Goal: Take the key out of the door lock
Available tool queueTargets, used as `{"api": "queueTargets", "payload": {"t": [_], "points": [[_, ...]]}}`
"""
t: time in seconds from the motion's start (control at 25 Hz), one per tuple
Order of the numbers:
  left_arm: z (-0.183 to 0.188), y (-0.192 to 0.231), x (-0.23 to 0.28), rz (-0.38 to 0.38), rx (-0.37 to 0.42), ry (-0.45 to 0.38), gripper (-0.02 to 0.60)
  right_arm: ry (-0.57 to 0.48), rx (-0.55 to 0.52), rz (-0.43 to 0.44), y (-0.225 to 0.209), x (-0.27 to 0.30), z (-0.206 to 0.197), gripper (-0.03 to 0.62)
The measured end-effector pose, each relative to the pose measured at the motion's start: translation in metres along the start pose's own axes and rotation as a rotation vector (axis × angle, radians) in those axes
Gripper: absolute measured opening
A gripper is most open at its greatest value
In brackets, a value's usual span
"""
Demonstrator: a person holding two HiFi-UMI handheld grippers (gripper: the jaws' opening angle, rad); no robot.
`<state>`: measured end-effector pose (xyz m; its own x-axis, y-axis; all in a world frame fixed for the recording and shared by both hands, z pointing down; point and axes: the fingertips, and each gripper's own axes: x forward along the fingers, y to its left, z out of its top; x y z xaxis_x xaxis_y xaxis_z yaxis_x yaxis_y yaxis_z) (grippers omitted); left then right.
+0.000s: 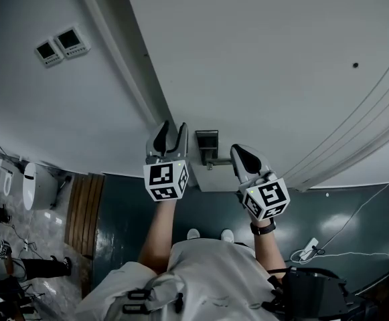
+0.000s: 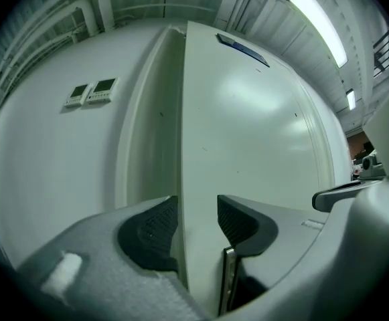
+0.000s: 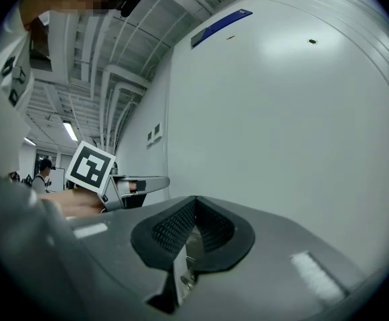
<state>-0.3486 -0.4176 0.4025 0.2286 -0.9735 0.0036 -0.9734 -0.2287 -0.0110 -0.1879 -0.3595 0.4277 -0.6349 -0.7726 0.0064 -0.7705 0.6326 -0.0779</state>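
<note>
The white door (image 1: 261, 65) fills the head view, with its dark lock plate (image 1: 206, 141) and lever handle (image 1: 215, 161) between my two grippers. I cannot make out a key in any view. My left gripper (image 1: 171, 134) is just left of the lock plate. Its jaws stand open (image 2: 197, 223) with nothing gripped, and the door's edge (image 2: 183, 146) runs behind the gap. The handle (image 2: 338, 196) shows at that view's right. My right gripper (image 1: 242, 155) sits right of the handle, close to the door. It is shut (image 3: 194, 223), with nothing visible between the pads.
Two wall panels (image 1: 61, 45) hang left of the door frame (image 1: 130, 79). Below me are my shoes (image 1: 211, 234) on a dark floor and a white cable (image 1: 335, 246) at the right. The left gripper's marker cube (image 3: 90, 168) and handle (image 3: 144, 182) show in the right gripper view.
</note>
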Motion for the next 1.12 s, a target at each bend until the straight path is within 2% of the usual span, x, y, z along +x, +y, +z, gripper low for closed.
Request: {"api": "queueTargets", "payload": {"t": [0.12, 0.2, 0.28, 0.52, 0.64, 0.84, 1.0, 1.12], "points": [[-0.004, 0.001, 0.01, -0.095, -0.044, 0.016, 0.224, 0.005, -0.009, -0.003, 0.004, 0.004, 0.0, 0.0], [-0.007, -0.003, 0.017, -0.174, -0.068, 0.031, 0.225, 0.009, -0.005, -0.014, 0.004, 0.004, 0.0, 0.0], [-0.011, -0.004, 0.023, -0.215, -0.068, 0.048, 0.224, 0.016, -0.001, -0.025, 0.004, 0.004, -0.002, 0.0], [-0.015, -0.005, 0.028, -0.228, -0.086, 0.032, 0.206, 0.085, 0.05, -0.053, 0.0, 0.0, -0.032, 0.0], [-0.014, -0.008, 0.028, -0.227, -0.08, 0.019, 0.201, 0.143, 0.141, -0.051, -0.002, -0.006, -0.065, 0.0], [-0.015, -0.013, 0.031, -0.23, -0.077, 0.015, 0.201, 0.248, 0.278, -0.133, -0.005, -0.02, -0.126, 0.0], [-0.015, -0.014, 0.033, -0.236, -0.075, 0.007, 0.201, 0.302, 0.369, -0.135, 0.0, -0.026, -0.167, 0.0], [-0.014, -0.015, 0.033, -0.238, -0.074, -0.005, 0.2, 0.34, 0.445, -0.109, 0.007, -0.025, -0.199, 0.112]]}}
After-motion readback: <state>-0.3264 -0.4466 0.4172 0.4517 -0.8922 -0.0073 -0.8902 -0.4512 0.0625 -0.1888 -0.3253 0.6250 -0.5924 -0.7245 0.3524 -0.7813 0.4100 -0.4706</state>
